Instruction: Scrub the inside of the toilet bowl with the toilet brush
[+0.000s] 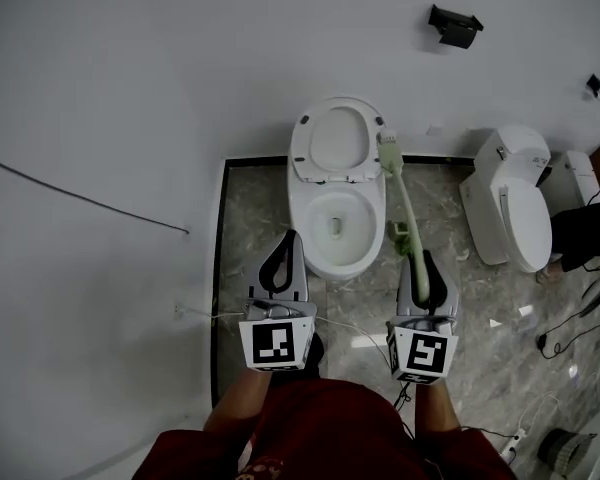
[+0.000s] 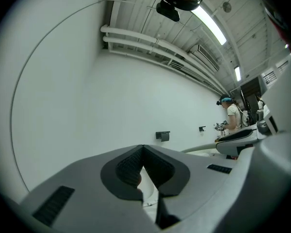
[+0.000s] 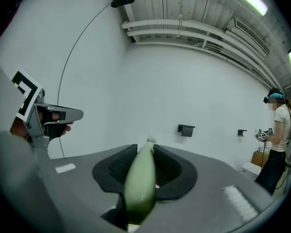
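The white toilet (image 1: 332, 230) stands ahead of me with its lid (image 1: 337, 138) raised and the bowl open. My right gripper (image 1: 421, 261) is shut on the pale green handle of the toilet brush (image 1: 404, 200), to the right of the bowl. The brush head (image 1: 388, 144) points up and away, beside the raised lid and outside the bowl. In the right gripper view the green handle (image 3: 140, 182) runs between the jaws of my right gripper (image 3: 144, 152). My left gripper (image 1: 289, 242) hovers at the bowl's near left rim, shut and empty, as the left gripper view (image 2: 143, 150) confirms.
A second white toilet (image 1: 510, 210) stands to the right. A black holder (image 1: 454, 25) hangs on the wall. Cables (image 1: 570, 328) trail over the marble floor at right. A black strip (image 1: 218, 268) borders the floor at left. A person (image 3: 280, 135) stands far right.
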`<action>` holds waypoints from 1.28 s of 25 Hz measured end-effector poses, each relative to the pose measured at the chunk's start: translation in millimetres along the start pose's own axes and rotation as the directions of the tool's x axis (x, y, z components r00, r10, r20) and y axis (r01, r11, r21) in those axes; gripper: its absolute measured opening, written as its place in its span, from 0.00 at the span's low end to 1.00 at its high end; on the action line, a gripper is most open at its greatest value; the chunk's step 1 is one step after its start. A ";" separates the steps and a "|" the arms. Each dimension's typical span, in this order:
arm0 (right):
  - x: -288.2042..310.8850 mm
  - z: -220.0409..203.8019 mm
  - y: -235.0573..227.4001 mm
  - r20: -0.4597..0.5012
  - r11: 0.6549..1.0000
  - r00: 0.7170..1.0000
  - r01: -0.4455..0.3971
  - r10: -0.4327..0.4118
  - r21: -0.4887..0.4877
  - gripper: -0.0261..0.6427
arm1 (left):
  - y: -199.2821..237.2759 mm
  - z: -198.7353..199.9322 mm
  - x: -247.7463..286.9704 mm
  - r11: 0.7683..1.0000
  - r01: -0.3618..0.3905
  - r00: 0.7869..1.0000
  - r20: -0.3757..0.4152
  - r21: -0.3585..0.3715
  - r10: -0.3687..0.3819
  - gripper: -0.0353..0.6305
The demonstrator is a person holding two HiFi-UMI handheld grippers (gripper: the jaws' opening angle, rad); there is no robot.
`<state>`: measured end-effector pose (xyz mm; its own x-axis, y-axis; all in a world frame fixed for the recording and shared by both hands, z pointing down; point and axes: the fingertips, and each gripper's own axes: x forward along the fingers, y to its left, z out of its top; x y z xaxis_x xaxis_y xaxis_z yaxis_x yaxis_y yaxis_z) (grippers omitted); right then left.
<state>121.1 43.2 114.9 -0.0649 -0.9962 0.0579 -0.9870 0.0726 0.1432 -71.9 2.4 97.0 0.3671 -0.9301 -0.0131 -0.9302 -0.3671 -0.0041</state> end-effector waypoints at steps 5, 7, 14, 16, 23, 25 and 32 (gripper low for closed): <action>60.4 -8.8 10.6 -0.066 1.000 0.998 0.002 -0.001 0.010 0.21 | 39.1 -8.7 53.7 1.000 0.017 1.000 -0.021 -0.008 -0.017 0.06; 83.4 -13.4 13.4 -0.089 1.000 0.996 0.010 -0.010 0.004 0.21 | 52.2 -13.5 74.5 1.000 0.020 1.000 -0.018 -0.003 -0.020 0.06; 138.1 -50.8 21.7 -0.181 1.000 0.984 0.002 -0.004 -0.010 0.21 | 73.8 -59.2 119.3 0.999 0.047 0.998 -0.049 -0.024 -0.048 0.06; 147.3 -60.4 24.4 -0.199 1.000 0.980 -0.011 0.009 -0.010 0.21 | 73.7 -70.5 129.5 0.998 0.064 0.996 -0.064 -0.019 -0.066 0.06; 167.3 -131.1 19.9 -0.291 0.996 0.952 -0.080 0.091 0.050 0.21 | 55.4 -124.5 160.2 0.998 0.068 0.993 -0.098 -0.011 -0.069 0.06; 173.9 -159.2 16.3 -0.309 0.992 0.944 -0.100 0.118 0.073 0.21 | 47.6 -144.9 166.8 0.998 0.056 0.993 -0.102 -0.003 -0.056 0.06; 181.9 -258.5 21.7 -0.394 0.970 0.886 -0.229 0.244 0.087 0.21 | 18.9 -228.8 173.8 1.000 0.024 0.991 -0.136 0.014 -0.022 0.06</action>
<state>125.9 -124.1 383.9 -0.2409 -0.8460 0.4756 -0.9550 0.2940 0.0392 -25.4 -169.3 323.5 0.3840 -0.9151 0.1229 -0.9210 -0.3890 -0.0186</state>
